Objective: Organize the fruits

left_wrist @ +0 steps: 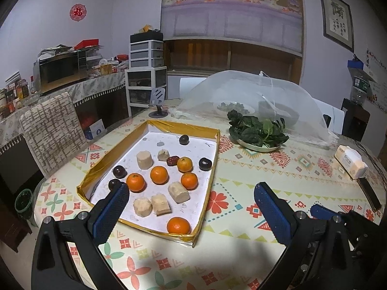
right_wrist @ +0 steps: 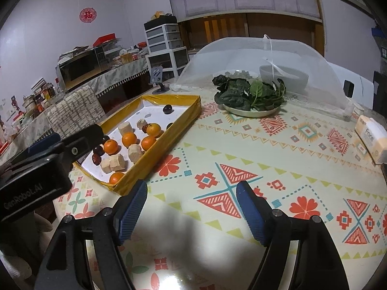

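Note:
A shallow gold-rimmed box (left_wrist: 212, 169) (right_wrist: 169, 142) lies on the patterned table. In it are several oranges (left_wrist: 159, 174) (right_wrist: 129, 139), several dark plums (left_wrist: 119, 171) (right_wrist: 167, 109), pale beige cut chunks (left_wrist: 144, 160) (right_wrist: 134, 152) and a red date (left_wrist: 172, 160). My left gripper (left_wrist: 191, 193) is open and empty, held above the box's near edge. My right gripper (right_wrist: 191, 193) is open and empty over bare tablecloth, to the right of the box. The left gripper's body (right_wrist: 36, 169) shows in the right wrist view.
A plate of dark leafy greens (left_wrist: 257, 130) (right_wrist: 251, 94) stands behind the box, in front of a mesh food cover (left_wrist: 261, 96) (right_wrist: 266, 55). A tissue pack (left_wrist: 350, 162) (right_wrist: 372, 137) lies at the right edge. A chair (left_wrist: 53, 133) stands left.

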